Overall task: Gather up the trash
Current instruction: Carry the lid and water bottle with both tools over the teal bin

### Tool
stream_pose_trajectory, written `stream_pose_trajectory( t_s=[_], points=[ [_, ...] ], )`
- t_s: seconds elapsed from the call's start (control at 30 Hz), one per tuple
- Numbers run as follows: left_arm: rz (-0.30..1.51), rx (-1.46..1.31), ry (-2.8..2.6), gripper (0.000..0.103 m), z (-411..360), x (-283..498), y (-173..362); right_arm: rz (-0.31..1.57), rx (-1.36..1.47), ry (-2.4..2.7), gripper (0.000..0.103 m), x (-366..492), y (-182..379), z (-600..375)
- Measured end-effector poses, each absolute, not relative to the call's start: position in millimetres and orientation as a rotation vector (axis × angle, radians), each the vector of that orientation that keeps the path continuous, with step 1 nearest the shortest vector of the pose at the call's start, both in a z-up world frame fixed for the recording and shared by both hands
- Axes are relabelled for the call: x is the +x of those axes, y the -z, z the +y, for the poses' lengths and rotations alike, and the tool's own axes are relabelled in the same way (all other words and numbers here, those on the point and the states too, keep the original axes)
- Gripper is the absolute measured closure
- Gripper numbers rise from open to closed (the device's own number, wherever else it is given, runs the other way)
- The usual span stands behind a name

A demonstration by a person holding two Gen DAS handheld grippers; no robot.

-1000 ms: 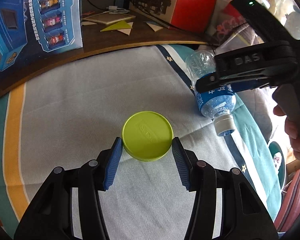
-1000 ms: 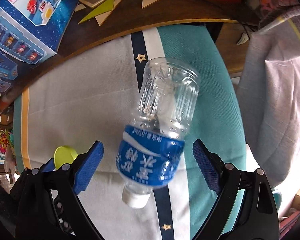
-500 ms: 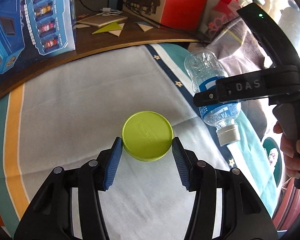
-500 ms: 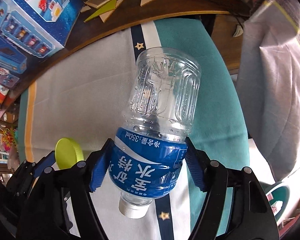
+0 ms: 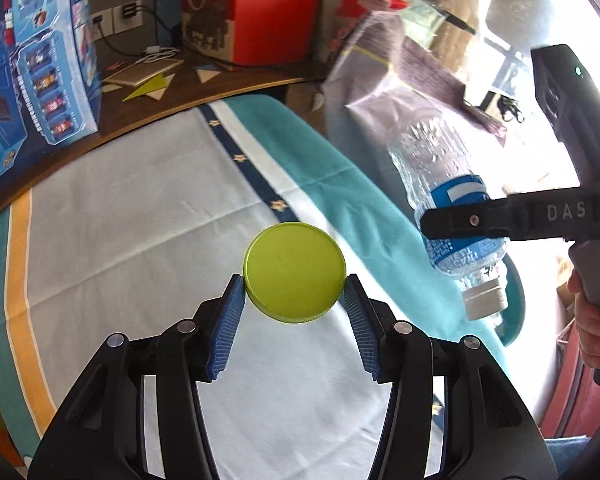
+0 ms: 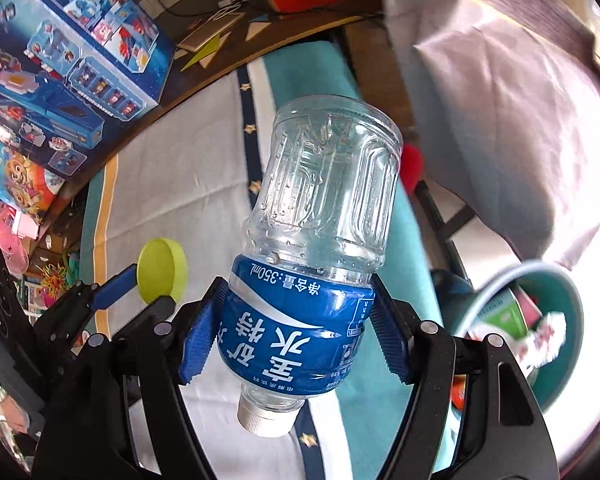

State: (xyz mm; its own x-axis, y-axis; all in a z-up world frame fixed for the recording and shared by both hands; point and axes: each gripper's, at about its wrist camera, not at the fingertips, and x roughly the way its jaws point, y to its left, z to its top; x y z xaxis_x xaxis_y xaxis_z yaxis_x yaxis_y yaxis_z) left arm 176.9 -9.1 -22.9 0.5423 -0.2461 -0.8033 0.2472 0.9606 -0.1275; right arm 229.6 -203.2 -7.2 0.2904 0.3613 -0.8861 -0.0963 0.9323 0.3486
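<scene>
My left gripper (image 5: 294, 300) is shut on a round lime-green lid (image 5: 295, 271) and holds it above the striped cloth (image 5: 140, 220). My right gripper (image 6: 296, 340) is shut on an empty clear water bottle (image 6: 320, 208) with a blue label, its white cap pointing toward me. The bottle is lifted off the cloth, to the right of the lid; it also shows in the left wrist view (image 5: 452, 208). The lid and left gripper show at the left of the right wrist view (image 6: 162, 272).
A teal bin (image 6: 556, 320) holding trash stands low at the right, beyond the table edge. Blue toy boxes (image 6: 60, 80), a red box (image 5: 268, 8) and flat paper shapes (image 5: 148, 84) sit at the back. A grey-purple cloth (image 6: 500, 120) hangs on the right.
My right gripper closed on the bottle and lifted it off the cloth, carrying it right toward the bin. My left gripper kept the lid and rose and turned right.
</scene>
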Motion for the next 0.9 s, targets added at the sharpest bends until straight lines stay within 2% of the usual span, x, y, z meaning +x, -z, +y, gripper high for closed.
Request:
stream_pose_trajectory(
  t_s=[0.47,0.9],
  points=[
    [0.990,0.122,0.437,0.051,-133.9,129.1,20.5,1.125,0.352,-0.128,0.036,113.8,3.3,-364.6],
    [1.069,0.255,0.562,0.051,-237.3,125.0,50.6,1.111,0.467,0.012,0.036,75.4,35.7,-466.3]
  ],
)
